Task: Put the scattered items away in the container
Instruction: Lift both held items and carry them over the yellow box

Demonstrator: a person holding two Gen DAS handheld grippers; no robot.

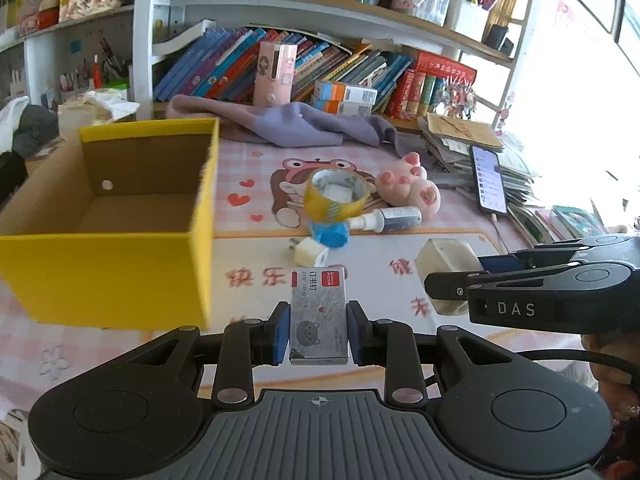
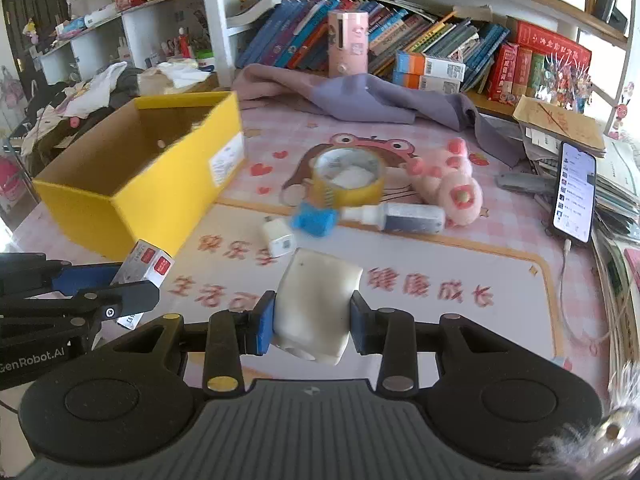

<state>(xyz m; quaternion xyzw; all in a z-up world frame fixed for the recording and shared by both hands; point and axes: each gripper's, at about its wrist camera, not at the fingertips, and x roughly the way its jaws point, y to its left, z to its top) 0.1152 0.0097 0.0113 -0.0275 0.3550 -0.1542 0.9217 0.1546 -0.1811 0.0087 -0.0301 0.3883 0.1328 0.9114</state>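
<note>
Carrying both loads toward the yellow box (image 1: 120, 216); left tool (image 1: 319, 332) clamped on the staple box (image 1: 318, 312), right tool (image 2: 312, 322) on the white block (image 2: 316, 304); next, hold each over the box and release.

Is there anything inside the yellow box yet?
No, the yellow box shows only bare cardboard inside in the left wrist view.

This is a child's study corner in a home: a desk under a pink checked mat (image 2: 500, 232) printed with a cartoon frog and Chinese characters, backed by white shelves (image 1: 328, 12) crammed with leaning picture books (image 1: 224, 64) and pots of pens (image 1: 430, 0). A pink plush toy (image 1: 412, 188), a charging phone (image 2: 576, 196), stacked papers (image 2: 616, 176) and heaped clothes (image 2: 92, 88) lie about.
</note>
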